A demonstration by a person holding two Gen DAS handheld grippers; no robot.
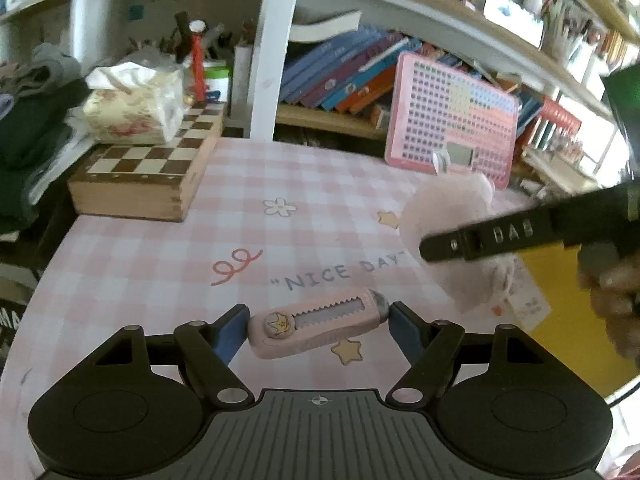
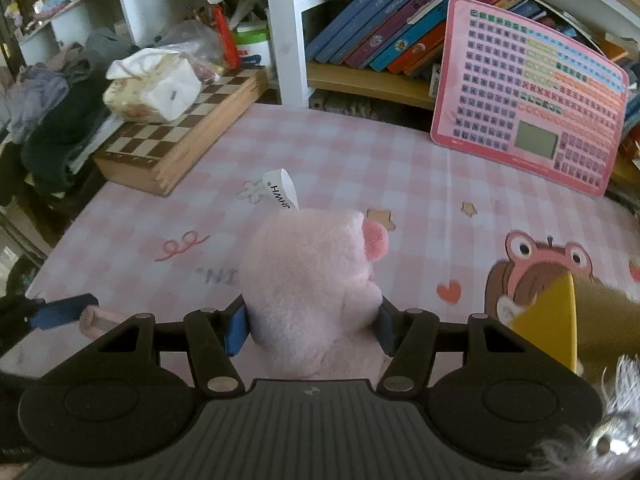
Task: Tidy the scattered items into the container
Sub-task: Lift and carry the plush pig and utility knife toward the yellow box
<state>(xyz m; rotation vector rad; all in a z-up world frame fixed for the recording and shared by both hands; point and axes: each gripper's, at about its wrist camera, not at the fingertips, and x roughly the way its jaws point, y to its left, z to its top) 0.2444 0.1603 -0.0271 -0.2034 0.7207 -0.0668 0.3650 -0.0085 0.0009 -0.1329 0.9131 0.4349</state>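
Note:
A pink utility cutter (image 1: 316, 328) with a star button is held lengthwise in my left gripper (image 1: 316, 326), whose blue pads (image 1: 228, 336) press on its two ends just above the checked cloth. My right gripper (image 2: 312, 330) is shut on a pink plush toy (image 2: 312, 280) with a white tag; its pads squeeze the toy's sides. In the left wrist view the plush toy (image 1: 448, 216) shows blurred at the right behind the right gripper's black finger (image 1: 492, 240). A yellow container (image 1: 568, 320) lies at the right; its yellow rim (image 2: 552, 316) stands just right of the right gripper. The left gripper's blue pad (image 2: 64, 314) and the cutter's end (image 2: 94, 320) show at the left edge.
A wooden chessboard box (image 1: 152, 172) with a tissue pack (image 1: 136, 108) on it sits at the back left. A pink keyboard toy (image 2: 532, 92) leans on a shelf of books (image 2: 392, 20). Dark clothes (image 1: 28, 132) pile up at the left. A person's hand (image 1: 616, 292) shows at the right.

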